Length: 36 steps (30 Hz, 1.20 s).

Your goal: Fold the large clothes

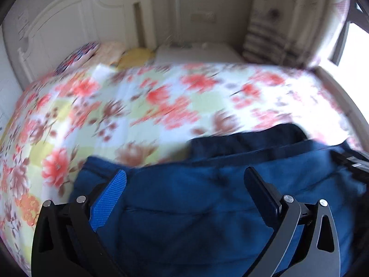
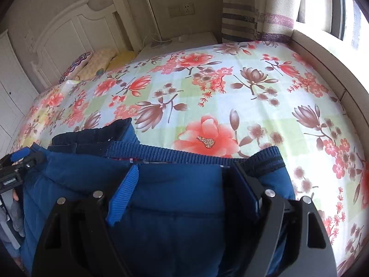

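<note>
Floral bedsheet (image 2: 230, 87) under blue garment (image 2: 175, 196); both claws, left (image 1: 184, 182) and right (image 2: 186, 180), seemingly apart.

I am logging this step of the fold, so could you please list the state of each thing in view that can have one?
Blue garment: bunched on the bed, ribbed hem towards the headboard.
Left claw: open, garment between its fingers.
Right claw: open, garment between its fingers.
Floral bedsheet: spread flat.
Curtain: hanging beside the window.

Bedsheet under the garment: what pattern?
Floral bedsheet: red-orange and brown flowers on pale green and white checks. Sharpest in the right wrist view.
</note>
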{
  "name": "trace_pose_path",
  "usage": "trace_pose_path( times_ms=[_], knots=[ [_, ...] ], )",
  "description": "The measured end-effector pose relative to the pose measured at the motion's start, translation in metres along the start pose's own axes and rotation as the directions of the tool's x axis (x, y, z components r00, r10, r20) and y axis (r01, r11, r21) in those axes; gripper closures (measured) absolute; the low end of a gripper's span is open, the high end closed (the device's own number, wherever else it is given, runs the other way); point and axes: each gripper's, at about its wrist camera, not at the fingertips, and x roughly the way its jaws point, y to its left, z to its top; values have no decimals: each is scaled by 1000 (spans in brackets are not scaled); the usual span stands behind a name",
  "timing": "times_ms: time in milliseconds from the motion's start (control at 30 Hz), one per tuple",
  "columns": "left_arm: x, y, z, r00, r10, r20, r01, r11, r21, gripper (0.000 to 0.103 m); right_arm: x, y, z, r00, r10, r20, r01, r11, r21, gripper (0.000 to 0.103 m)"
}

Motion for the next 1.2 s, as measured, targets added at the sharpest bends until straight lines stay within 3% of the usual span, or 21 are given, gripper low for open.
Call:
trace_pose_path(
  times_ms=[100, 167, 200, 267, 367, 433, 500, 567, 633, 700, 867, 967, 1033, 1100, 1200],
  knots=[
    [1, -49, 2, 999, 6, 46, -11, 994, 111, 5, 0, 3, -1, 1000, -5, 0, 5, 1000, -3, 23],
    [36, -73, -6, 995, 85, -50, -74, 978, 194, 4, -2, 1, -1, 1000, 13, 7, -13, 1000, 6, 22],
    [50, -73, -9, 994, 56, -92, -39, 982, 183, 4, -2, 1, -1, 1000, 14, 10, -14, 1000, 7, 22],
    [48, -62, -8, 997, 15, -79, -4, 991, 137, 4, -1, 3, -1, 1000, 7, 6, -7, 1000, 2, 22],
    [44, -51, -8, 998, -12, -61, 21, 990, 143, 4, -1, 3, -1, 1000, 1, 6, -1, 1000, -3, 22],
    [39, -21, -3, 999, -13, -50, 17, 997, 75, 4, -1, 4, -2, 1000, 4, 8, -4, 1000, -1, 22],
    [38, 18, 0, 998, 34, -49, -34, 999, 12, 4, -1, 4, -1, 1000, 1, 6, -1, 1000, -2, 22],
    [43, 56, -4, 995, 42, -89, -45, 999, -31, 4, 0, 5, -1, 1000, -1, 4, 1, 1000, -4, 22],
    [48, 90, -12, 990, -65, -122, 50, 991, -121, 4, -1, 5, -2, 1000, -5, 4, 5, 1000, -8, 22],
    [44, 104, -16, 991, -100, -93, 82, 981, -175, 5, -1, 5, -2, 1000, -6, 6, 6, 1000, -11, 22],
    [42, 95, -21, 997, -56, -61, 46, 987, -154, 4, -1, 6, -1, 1000, -10, -1, 10, 1000, -14, 22],
    [43, 98, -21, 996, -70, -60, 60, 985, -163, 5, -1, 15, 2, 997, -69, -18, 67, 996, -60, 21],
    [43, 98, -22, 996, -73, -58, 62, 984, -167, 5, -17, 33, 1, 991, -129, 32, 132, 986, -106, 21],
    [42, 98, -22, 996, -70, -58, 60, 985, -165, 5, -37, 62, -5, 996, -52, 73, 62, 987, -149, 21],
    [42, 98, -22, 996, -68, -59, 57, 985, -163, 4, -50, 131, -27, 997, 3, 79, 24, 941, -338, 14]
  ],
)
